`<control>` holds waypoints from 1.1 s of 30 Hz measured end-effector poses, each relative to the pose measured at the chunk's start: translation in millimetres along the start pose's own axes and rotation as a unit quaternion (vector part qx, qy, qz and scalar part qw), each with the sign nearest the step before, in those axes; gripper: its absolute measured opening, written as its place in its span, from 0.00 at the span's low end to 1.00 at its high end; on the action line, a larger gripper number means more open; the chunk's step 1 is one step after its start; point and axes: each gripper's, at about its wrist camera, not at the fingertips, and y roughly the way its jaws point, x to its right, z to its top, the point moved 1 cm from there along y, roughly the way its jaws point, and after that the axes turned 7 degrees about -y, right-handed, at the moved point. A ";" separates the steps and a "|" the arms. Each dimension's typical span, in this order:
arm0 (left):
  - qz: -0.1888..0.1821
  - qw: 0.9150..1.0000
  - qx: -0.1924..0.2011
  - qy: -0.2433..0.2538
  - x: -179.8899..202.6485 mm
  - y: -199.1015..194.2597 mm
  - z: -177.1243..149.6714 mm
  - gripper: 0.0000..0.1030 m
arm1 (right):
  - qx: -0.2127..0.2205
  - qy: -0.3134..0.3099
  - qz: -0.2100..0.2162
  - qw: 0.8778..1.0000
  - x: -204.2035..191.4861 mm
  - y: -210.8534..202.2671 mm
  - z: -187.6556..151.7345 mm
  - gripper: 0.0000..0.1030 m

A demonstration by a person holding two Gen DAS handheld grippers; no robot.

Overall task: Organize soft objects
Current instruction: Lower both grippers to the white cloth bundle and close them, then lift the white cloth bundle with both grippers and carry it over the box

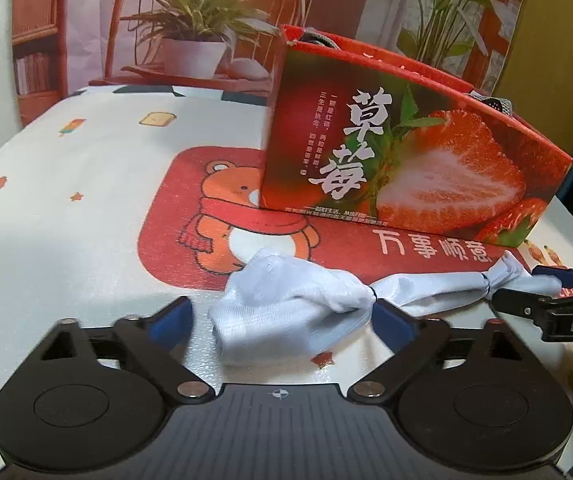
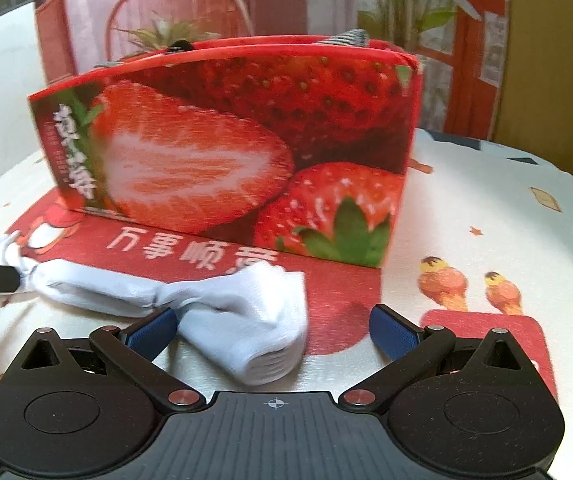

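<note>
A pale blue-white sock pair (image 1: 294, 300) lies twisted on the tablecloth in front of a red strawberry box (image 1: 406, 148). My left gripper (image 1: 282, 320) is open, its blue pads on either side of the sock's bunched end. In the right wrist view the same sock (image 2: 242, 320) lies between the open blue pads of my right gripper (image 2: 274, 332), nearer the left pad (image 2: 154, 332). The box (image 2: 246, 152) stands just behind. The right gripper also shows at the right edge of the left wrist view (image 1: 542, 292), by the sock's far end.
Dark and striped fabric pieces (image 1: 494, 102) stick out of the box top, also seen in the right wrist view (image 2: 346, 38). The cloth has a red bear patch (image 1: 222, 216). A printed backdrop with a plant (image 1: 194, 20) hangs behind the table.
</note>
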 end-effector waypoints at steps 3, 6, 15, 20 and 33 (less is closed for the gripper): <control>-0.011 1.000 0.003 -0.004 0.6 -1.8 0.2 0.70 | 0.010 -0.016 0.025 1.000 -4.3 -4.1 -1.0 0.85; -0.019 1.000 0.004 -0.001 3.2 -3.0 -0.3 0.55 | 0.021 -0.022 0.041 0.999 -6.7 -7.8 -1.9 0.72; -0.042 0.999 0.014 0.023 13.5 -12.9 -0.2 0.24 | 0.048 0.044 0.072 0.995 12.2 -22.3 -2.9 0.28; -0.048 0.997 0.054 0.032 17.8 -34.5 14.2 0.24 | 0.081 0.042 0.078 0.993 10.6 -41.8 7.3 0.22; -0.091 0.981 0.158 0.068 61.4 -76.7 111.3 0.24 | 0.201 0.006 0.055 0.978 31.7 -98.8 108.9 0.21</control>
